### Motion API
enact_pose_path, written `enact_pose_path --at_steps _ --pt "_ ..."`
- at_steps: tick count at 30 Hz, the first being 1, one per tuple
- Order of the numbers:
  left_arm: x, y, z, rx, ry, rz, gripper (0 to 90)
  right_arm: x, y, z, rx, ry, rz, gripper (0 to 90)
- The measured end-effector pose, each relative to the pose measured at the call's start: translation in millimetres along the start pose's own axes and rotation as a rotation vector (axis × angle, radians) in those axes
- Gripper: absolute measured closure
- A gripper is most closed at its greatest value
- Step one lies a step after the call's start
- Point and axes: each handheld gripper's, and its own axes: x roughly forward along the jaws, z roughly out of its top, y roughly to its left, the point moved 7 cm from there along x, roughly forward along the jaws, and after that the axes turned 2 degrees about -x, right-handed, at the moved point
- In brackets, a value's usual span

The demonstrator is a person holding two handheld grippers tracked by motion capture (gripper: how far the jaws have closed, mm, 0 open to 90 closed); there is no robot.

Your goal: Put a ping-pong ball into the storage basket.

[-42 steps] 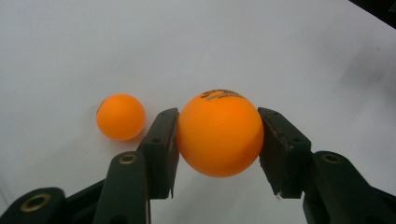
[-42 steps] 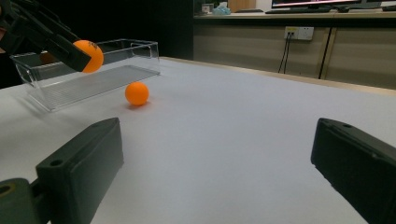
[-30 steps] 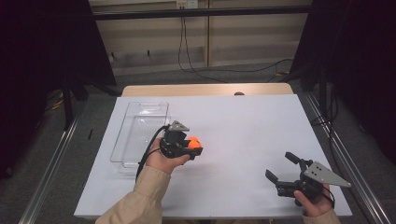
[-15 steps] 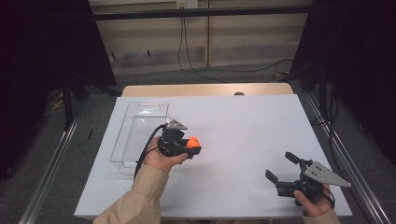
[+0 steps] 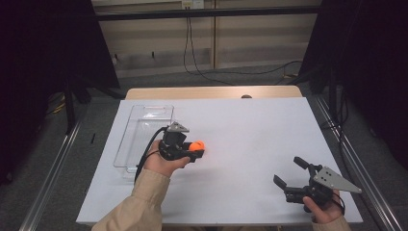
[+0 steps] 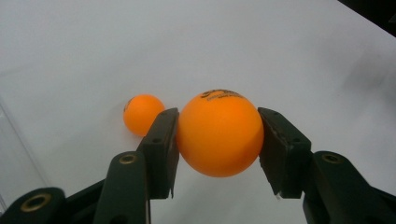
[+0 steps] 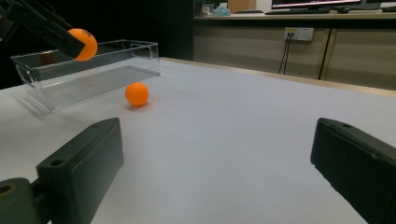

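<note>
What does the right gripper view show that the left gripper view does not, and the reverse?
Right gripper view: the open right tool, and behind it a beige wall with a white socket.
Left gripper view: the black print on top of the held orange plastic ball.
Both: the left tool shut on that ball, and a second orange ball lying on the white table.

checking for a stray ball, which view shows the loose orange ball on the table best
The right gripper view: the loose orange ball lies unobstructed on the white table. The left gripper view shows it partly behind a finger. In the high view I cannot make it out.
</note>
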Motion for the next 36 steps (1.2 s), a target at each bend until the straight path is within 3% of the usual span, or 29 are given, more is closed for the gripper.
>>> enact_pose_path --at_steps 15,21,23,25,34,36 --pt "-9.6 8.6 1.6 -0.018 -0.015 0.028 51.0 -0.2 0.1 0.0 -0.001 0.0 -0.001 2.1" --pt "-13.3 11.0 2.5 -0.022 -0.018 0.019 51.1 -0.2 0.1 0.0 0.0 0.001 -0.001 2.1" --pt "-15.7 13.5 2.3 -0.002 -0.008 0.03 51.0 -0.2 0.1 0.0 0.0 0.0 -0.001 2.1" --pt "-16.8 13.0 2.8 -0.021 -0.014 0.028 51.1 -0.1 -0.2 0.3 0.0 -0.004 -0.004 2.1" --pt "-21.8 17.2 2.8 -0.01 -0.007 0.033 51.0 -0.3 -0.1 0.4 -0.003 -0.003 -0.001 2.1" --pt "-21.8 16.8 3.7 -0.026 -0.022 0.025 51.0 -0.3 -0.1 0.3 -0.002 -0.003 -0.002 2.1"
